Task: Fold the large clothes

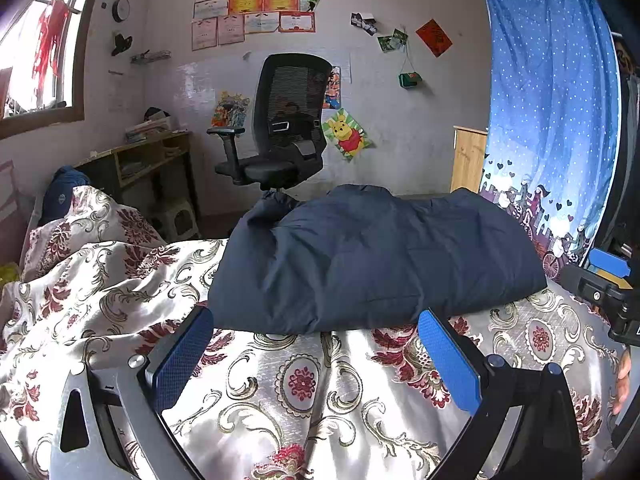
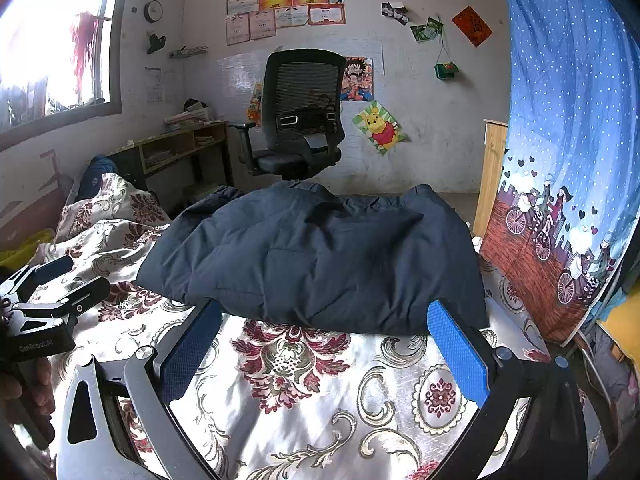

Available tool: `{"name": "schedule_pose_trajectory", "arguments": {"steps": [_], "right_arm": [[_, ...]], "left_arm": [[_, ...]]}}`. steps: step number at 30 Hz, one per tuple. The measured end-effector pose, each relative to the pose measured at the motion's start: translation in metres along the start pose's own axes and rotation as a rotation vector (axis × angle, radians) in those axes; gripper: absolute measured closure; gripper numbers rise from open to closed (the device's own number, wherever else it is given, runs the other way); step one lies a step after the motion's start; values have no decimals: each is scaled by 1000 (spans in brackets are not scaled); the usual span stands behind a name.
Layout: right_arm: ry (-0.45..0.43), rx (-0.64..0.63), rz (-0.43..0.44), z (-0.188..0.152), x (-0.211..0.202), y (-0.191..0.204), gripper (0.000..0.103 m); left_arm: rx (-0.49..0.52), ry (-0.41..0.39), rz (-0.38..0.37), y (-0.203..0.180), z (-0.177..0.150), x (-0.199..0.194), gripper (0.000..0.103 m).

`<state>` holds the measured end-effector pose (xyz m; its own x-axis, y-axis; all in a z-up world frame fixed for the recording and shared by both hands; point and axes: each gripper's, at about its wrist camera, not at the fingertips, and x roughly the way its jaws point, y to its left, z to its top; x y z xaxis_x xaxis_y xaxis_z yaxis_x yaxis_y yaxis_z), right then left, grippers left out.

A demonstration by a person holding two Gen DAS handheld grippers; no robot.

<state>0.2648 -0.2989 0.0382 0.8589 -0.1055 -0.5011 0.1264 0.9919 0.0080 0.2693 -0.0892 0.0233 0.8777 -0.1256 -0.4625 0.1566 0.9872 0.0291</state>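
Jacket (one, dark, folded) on floral bedspread, left claw and right claw both spread apart, empty.

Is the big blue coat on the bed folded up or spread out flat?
Folded. The blue coat sits as one thick, puffy bundle on the flowery bedspread, with no sleeves lying out loose.

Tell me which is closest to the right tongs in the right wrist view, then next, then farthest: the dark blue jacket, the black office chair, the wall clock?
1. Dark blue jacket, on the bed just ahead of the right tongs.
2. Black office chair, on the floor beyond the bed.
3. Wall clock, high on the far wall, left.
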Motion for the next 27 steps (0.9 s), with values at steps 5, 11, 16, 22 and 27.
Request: {"name": "schedule_pose_trajectory", "arguments": {"steps": [5, 11, 16, 22, 27], "right_arm": [[0, 2, 0, 0, 0, 0, 1], [1, 2, 1, 0, 0, 1, 1], [1, 4, 2, 0, 0, 0, 1], [5, 6, 1, -1, 0, 2, 1], [6, 8, 1, -2, 0, 3, 1]], "left_arm": [[0, 2, -2, 1, 0, 0, 0], [-1, 2, -1, 1, 0, 0, 0], [0, 1, -3, 1, 0, 0, 0], [0, 3, -3, 2, 0, 0, 0], [0, 3, -1, 2, 0, 0, 0]]}}
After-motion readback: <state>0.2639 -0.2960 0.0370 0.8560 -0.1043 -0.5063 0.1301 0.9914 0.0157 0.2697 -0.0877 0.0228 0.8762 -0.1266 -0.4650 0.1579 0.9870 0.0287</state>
